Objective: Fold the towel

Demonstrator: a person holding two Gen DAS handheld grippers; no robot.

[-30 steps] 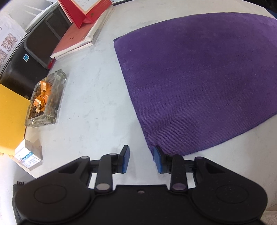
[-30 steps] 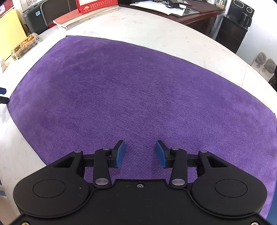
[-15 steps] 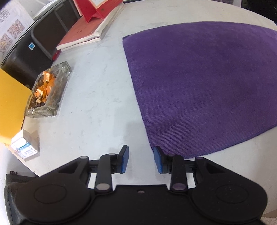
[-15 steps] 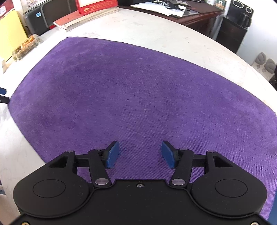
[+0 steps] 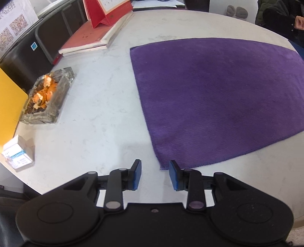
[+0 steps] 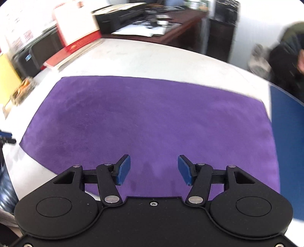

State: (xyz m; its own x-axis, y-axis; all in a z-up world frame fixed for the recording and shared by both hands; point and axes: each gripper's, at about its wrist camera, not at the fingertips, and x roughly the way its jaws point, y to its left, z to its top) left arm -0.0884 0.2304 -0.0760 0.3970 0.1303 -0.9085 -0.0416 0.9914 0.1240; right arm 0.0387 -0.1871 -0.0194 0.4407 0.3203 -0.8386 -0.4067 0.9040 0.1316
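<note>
purple towel point(image 5: 218, 98) flat, unfolded on white table point(image 5: 98, 106); left gripper point(image 5: 154, 175), right gripper point(image 6: 153, 170) fingers parted, grasping nothing.

I see the towel point(image 5: 218, 98) lying flat on the tabletop point(image 5: 98, 106), spread toward its right edge. My left gripper point(image 5: 154, 175) hangs over the towel's near left corner, the corner lying just beside the right pad. My right gripper point(image 6: 153, 170) hangs over the towel's near edge, nothing between its pads. Left of the towel, near the tabletop's left edge, sits a glass tray point(image 5: 47, 96) with peels in it. A small box point(image 5: 18, 153) lies at the near left edge. A stack of books point(image 5: 95, 36) occupies the far left edge, a desk calendar point(image 5: 108, 11) standing on it.
</note>
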